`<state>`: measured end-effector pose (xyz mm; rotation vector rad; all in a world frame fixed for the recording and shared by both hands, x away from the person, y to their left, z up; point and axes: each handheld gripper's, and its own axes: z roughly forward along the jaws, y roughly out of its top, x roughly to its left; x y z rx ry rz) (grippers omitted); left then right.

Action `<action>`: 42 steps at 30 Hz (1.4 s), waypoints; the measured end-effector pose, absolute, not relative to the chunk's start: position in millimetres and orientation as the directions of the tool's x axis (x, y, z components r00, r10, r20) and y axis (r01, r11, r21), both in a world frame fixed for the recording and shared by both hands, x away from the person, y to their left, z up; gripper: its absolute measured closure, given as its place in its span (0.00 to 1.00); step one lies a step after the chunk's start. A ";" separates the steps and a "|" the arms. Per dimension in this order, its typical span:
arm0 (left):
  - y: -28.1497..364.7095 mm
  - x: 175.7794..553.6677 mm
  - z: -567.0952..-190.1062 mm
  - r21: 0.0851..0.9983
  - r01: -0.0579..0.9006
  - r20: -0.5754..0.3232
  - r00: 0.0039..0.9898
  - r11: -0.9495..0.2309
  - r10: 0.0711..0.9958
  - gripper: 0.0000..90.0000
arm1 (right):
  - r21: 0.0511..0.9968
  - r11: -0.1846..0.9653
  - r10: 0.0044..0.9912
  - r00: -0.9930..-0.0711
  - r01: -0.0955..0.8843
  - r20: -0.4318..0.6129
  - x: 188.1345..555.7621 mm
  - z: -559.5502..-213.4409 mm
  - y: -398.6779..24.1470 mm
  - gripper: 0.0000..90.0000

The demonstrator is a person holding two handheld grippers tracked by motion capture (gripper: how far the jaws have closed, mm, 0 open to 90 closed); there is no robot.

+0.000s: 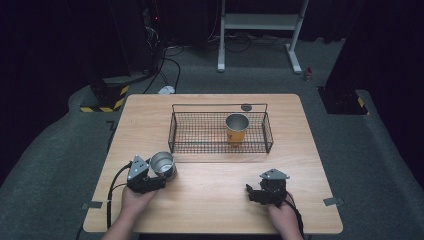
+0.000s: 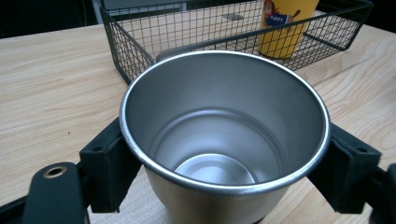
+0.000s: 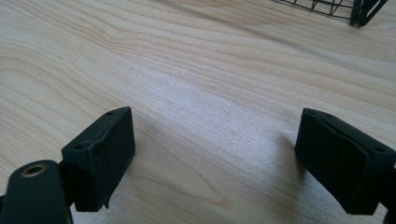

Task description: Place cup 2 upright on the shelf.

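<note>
An empty steel cup (image 1: 162, 164) stands upright near the table's front left, just in front of the wire basket (image 1: 180, 131). My left gripper (image 1: 159, 176) is shut on it. In the left gripper view both black pads press on the steel cup (image 2: 224, 135) just under its rim. A yellow cup (image 1: 236, 129) with a steel inside stands upright in the basket, right of its middle. My right gripper (image 1: 252, 192) rests low over the table at the front right, jaws wide open. Bare wood lies between its pads (image 3: 105, 154).
The wooden table (image 1: 215, 190) has free room between the two hands and to the right of the basket. The basket's left half holds nothing. A dark round mark (image 1: 246, 107) lies behind the basket. A white frame's legs (image 1: 220, 60) and cables stand on the floor beyond.
</note>
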<state>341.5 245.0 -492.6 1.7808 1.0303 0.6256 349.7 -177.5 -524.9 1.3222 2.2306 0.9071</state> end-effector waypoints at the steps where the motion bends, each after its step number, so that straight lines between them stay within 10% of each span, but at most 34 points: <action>1: 244.3 341.4 -492.1 0.909 0.366 -0.018 0.511 -0.199 0.859 0.21 | 0.701 0.351 0.876 -0.483 0.621 -0.011 350.2 -524.9 -178.0 0.13; 42: 211.1 358.6 -440.2 0.934 0.322 -0.035 0.513 -0.155 0.857 0.21 | 0.697 0.367 0.864 -0.504 0.616 -0.009 351.8 -525.1 -181.7 0.12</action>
